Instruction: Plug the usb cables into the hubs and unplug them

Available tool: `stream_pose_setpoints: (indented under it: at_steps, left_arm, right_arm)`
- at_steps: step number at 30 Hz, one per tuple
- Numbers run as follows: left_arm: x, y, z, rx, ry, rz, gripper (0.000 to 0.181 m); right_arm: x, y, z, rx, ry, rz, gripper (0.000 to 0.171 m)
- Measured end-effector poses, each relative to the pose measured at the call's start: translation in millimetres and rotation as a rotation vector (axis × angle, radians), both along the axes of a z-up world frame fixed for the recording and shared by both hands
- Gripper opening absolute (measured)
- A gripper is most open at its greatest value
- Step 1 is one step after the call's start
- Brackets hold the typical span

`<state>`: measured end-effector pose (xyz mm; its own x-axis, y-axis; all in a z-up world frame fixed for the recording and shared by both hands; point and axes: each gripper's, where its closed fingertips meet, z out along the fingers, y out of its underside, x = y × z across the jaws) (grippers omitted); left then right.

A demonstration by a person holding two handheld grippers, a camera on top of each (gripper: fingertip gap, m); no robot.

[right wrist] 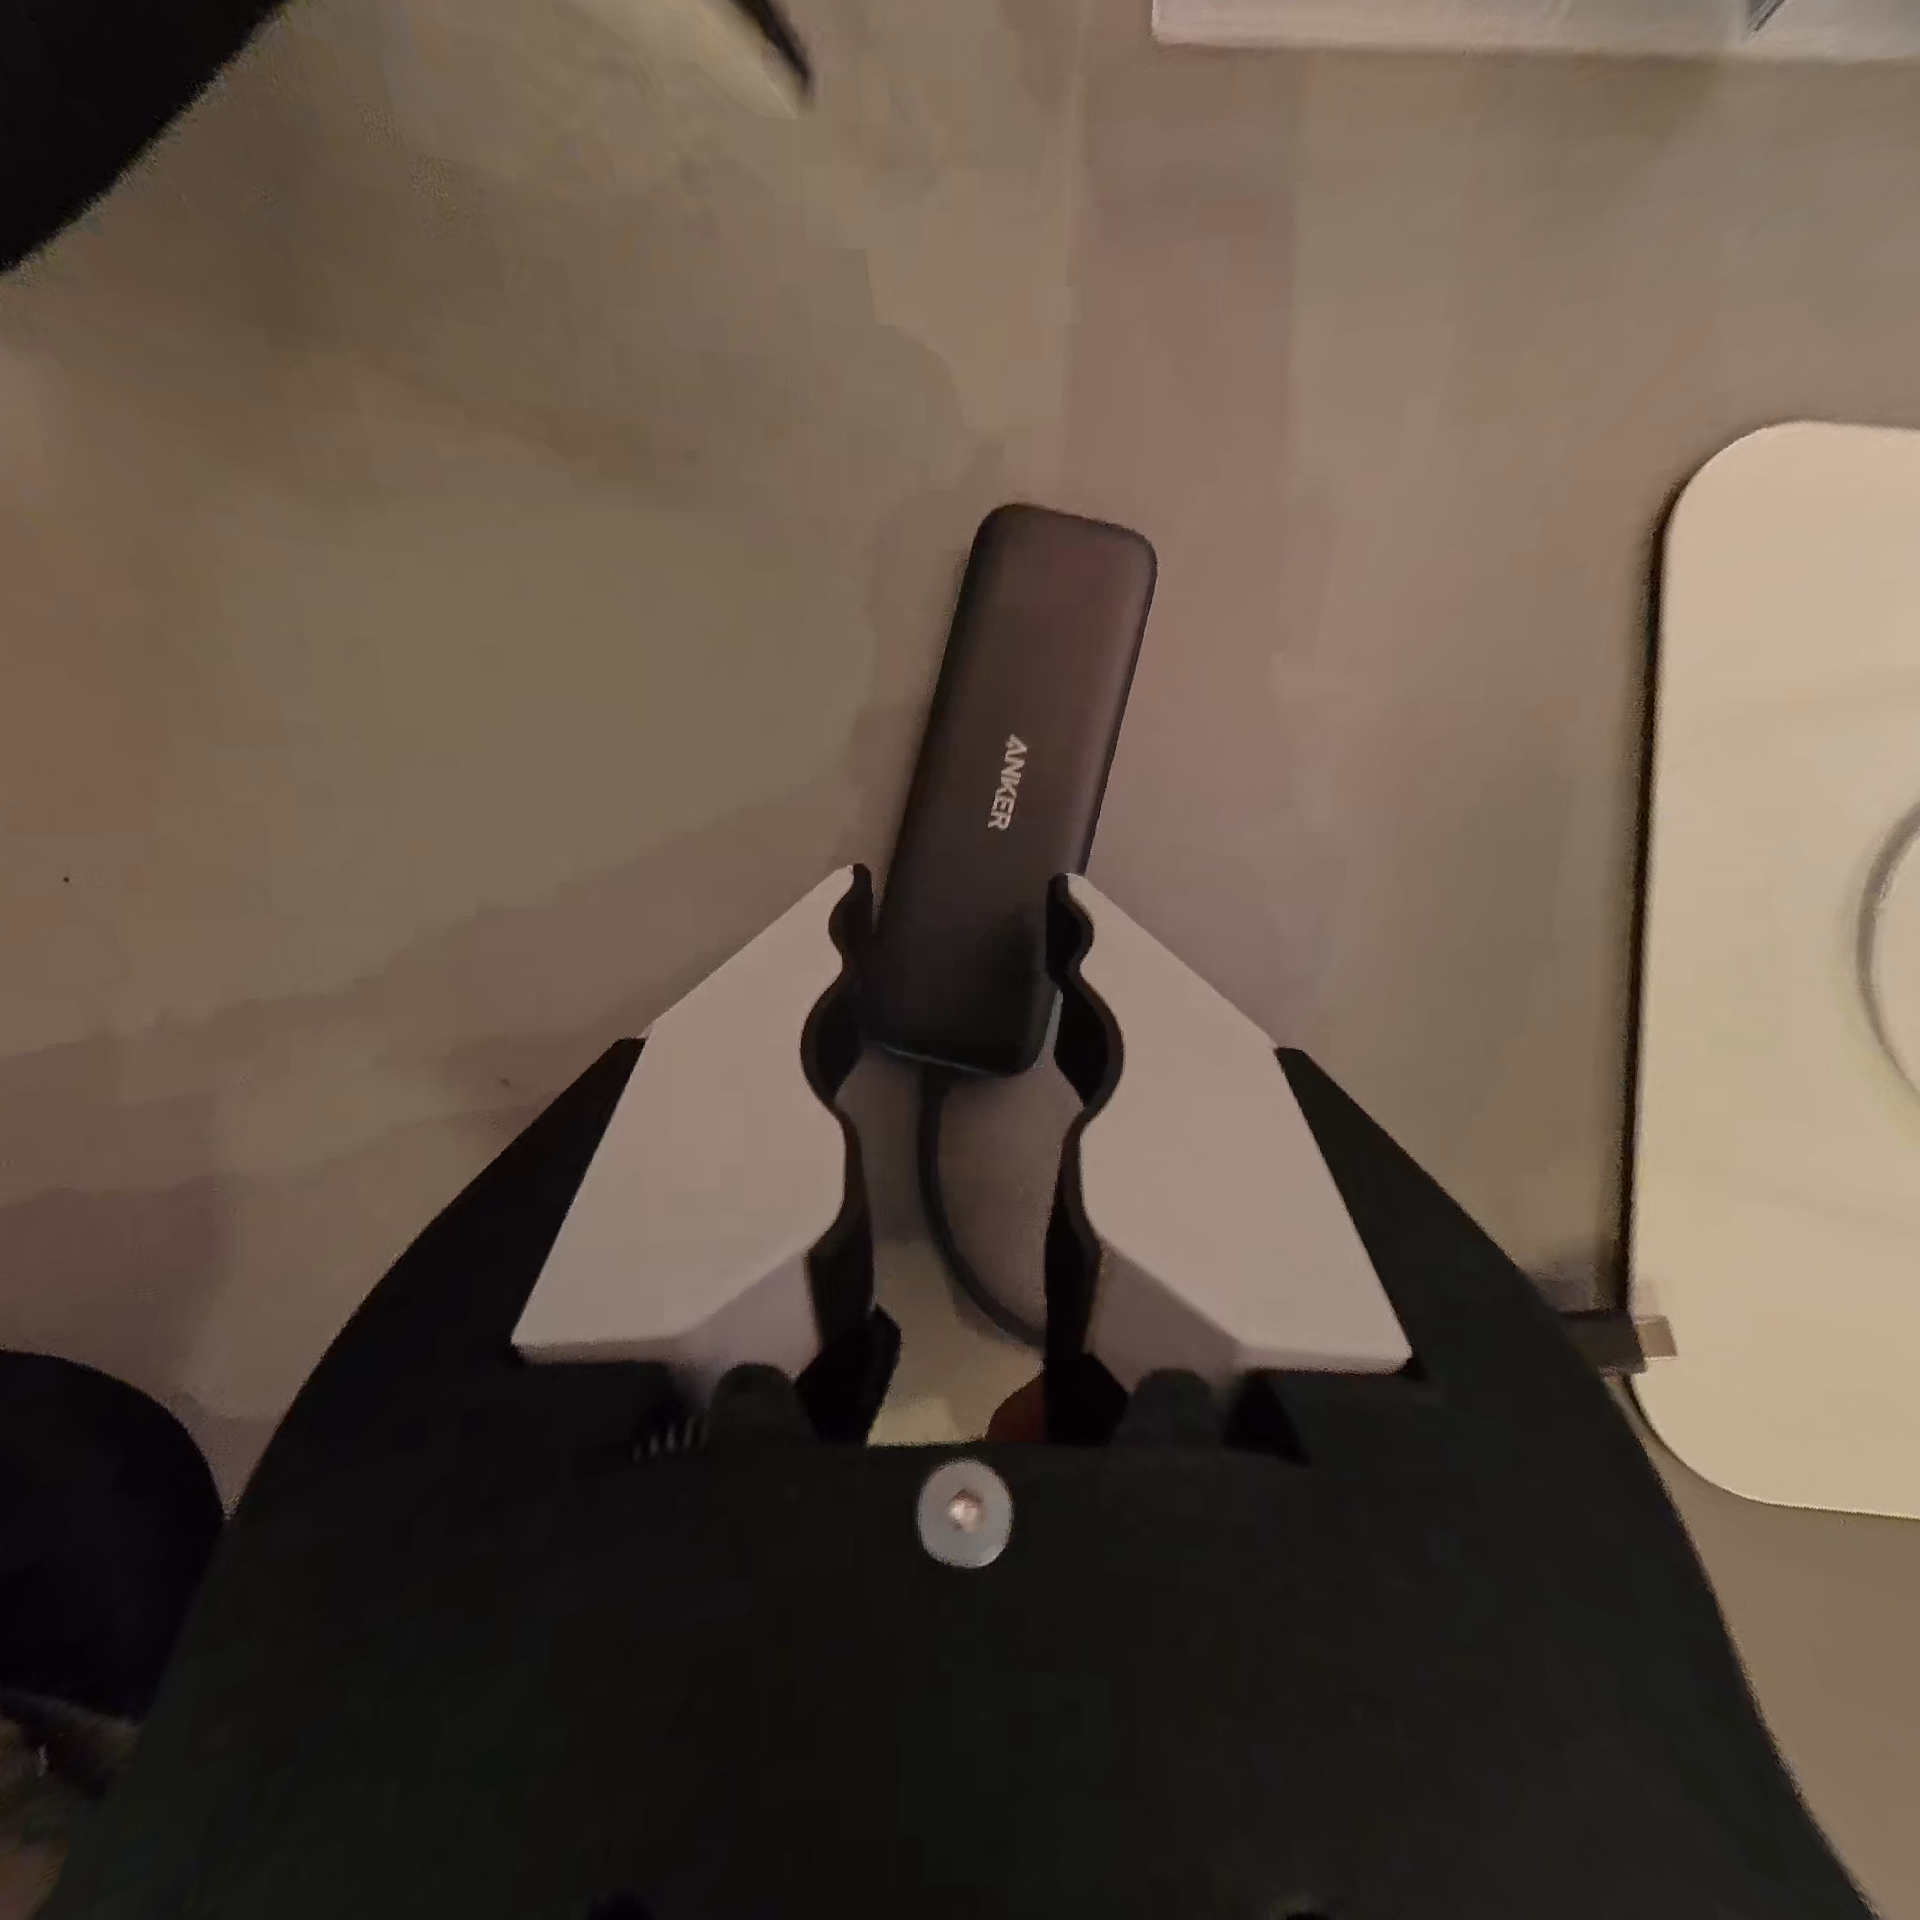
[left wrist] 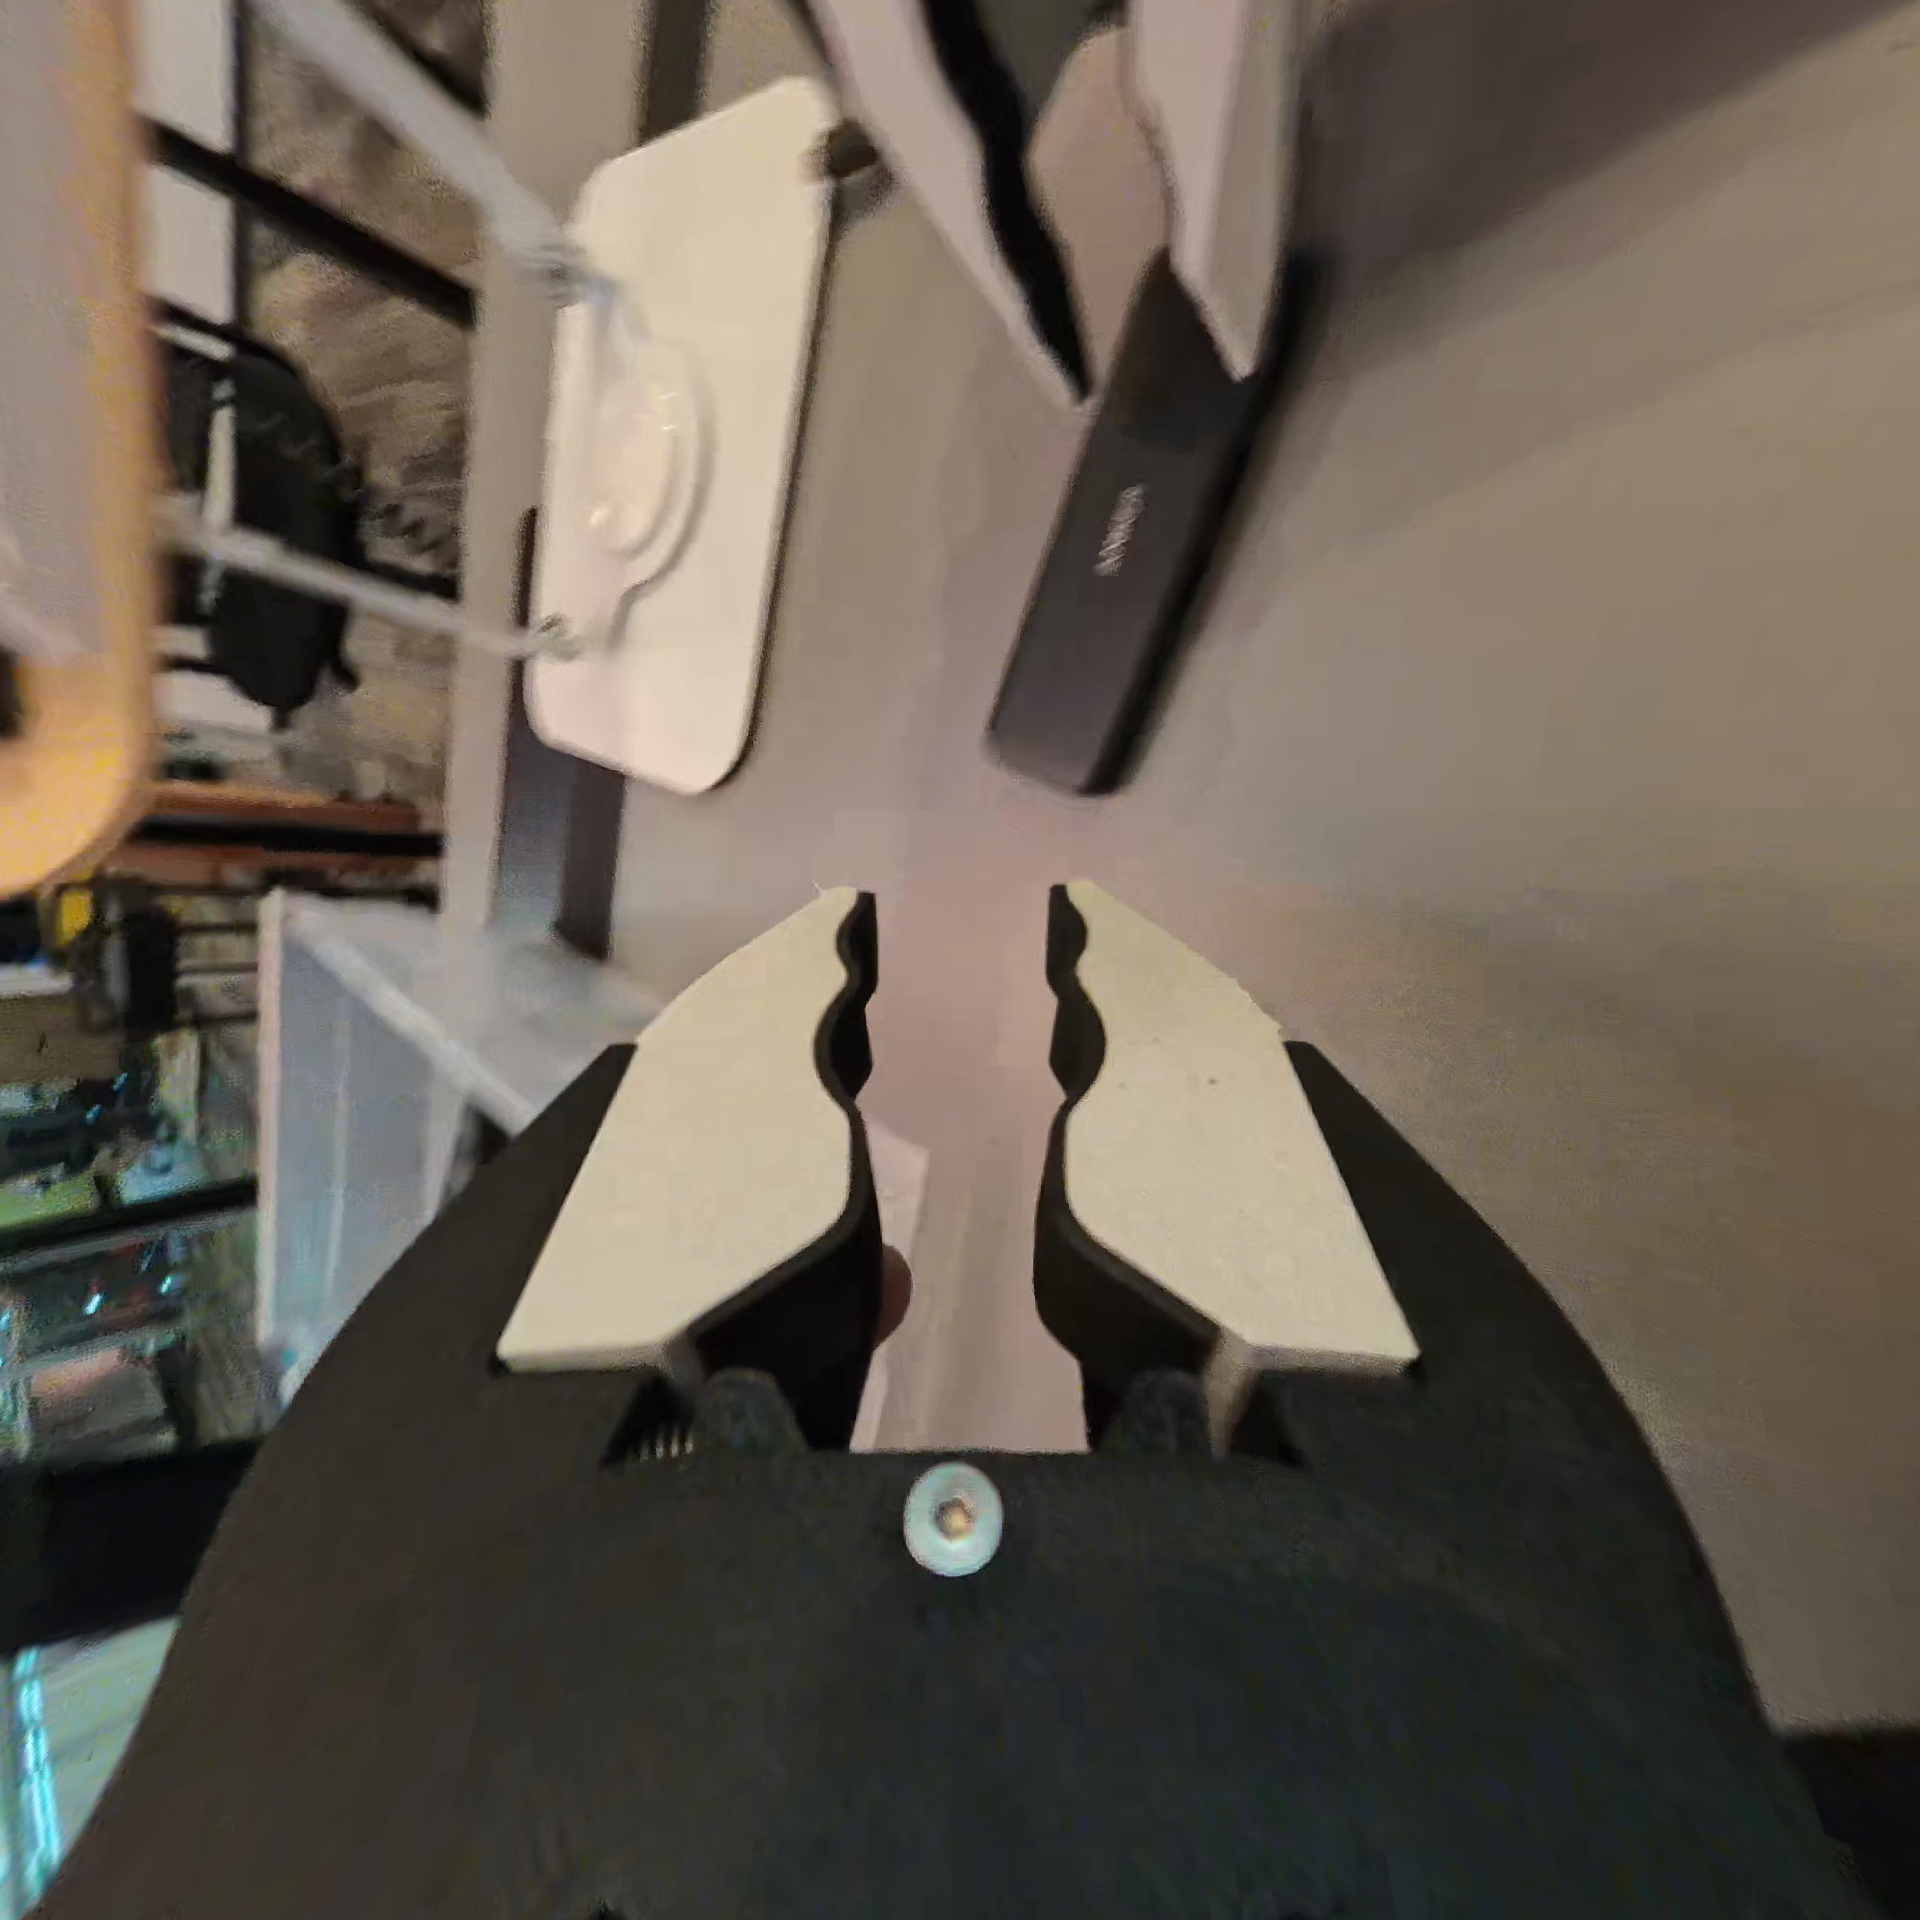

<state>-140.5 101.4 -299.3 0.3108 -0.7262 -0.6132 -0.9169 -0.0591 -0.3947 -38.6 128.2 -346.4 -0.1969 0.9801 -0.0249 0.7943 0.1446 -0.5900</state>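
Right tongs (right wrist: 961, 894) pinching the black hub (right wrist: 1023, 769) at its cabled end; left tongs (left wrist: 961, 904) spread, empty.

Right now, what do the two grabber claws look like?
Both match. The left gripper and right gripper each have a wide black body with a silver screw in the middle. Their two fingers are pale grey-white wedges, edged inside with wavy black rubber pads.

- Black hub (right wrist: 1013, 800): near end hidden between the right hand-held gripper (right wrist: 961, 899) fingers; contact cannot be told.
- White pad (right wrist: 1787, 987): cut off at 3 o'clock in the right wrist view.
- Room at 9 o'clock in the left wrist view: motion-blurred, unidentifiable.
- White cables (left wrist: 343, 592): blurred, ends unclear.
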Motion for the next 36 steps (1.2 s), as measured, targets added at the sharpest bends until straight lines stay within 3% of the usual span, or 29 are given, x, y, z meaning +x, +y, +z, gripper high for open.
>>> stream_pose_setpoints:
  at_steps: [6, 12, 18, 24, 27, 31, 36]
  left_arm:
    - [-117, 11, 57, 0.123, 0.126, 0.180, 0.027]
    - [-193, 38, 25, -0.010, 0.398, 0.107, 0.028]
    - [-218, 64, -18, -0.139, 0.569, 0.012, 0.028]
    - [-217, 76, -45, -0.203, 0.612, -0.052, 0.027]
    - [-216, 79, -52, -0.213, 0.612, -0.060, 0.007]
    - [-219, 87, -39, -0.125, 0.532, 0.015, 0.007]
    - [-232, 87, 5, 0.067, 0.425, 0.135, 0.007]
  right_arm:
    - [-2, 5, 14, 0.039, 0.068, -0.004, 0.029]
    - [2, 13, 12, 0.071, 0.070, -0.020, 0.027]
    - [3, 18, 9, 0.079, 0.080, -0.032, 0.026]
    - [5, 22, 9, 0.078, 0.094, -0.042, 0.025]
    - [5, 24, 9, 0.084, 0.100, -0.045, 0.024]
    - [5, 26, 16, 0.102, 0.123, -0.051, 0.023]
    - [-2, 30, 38, 0.154, 0.211, -0.062, 0.023]
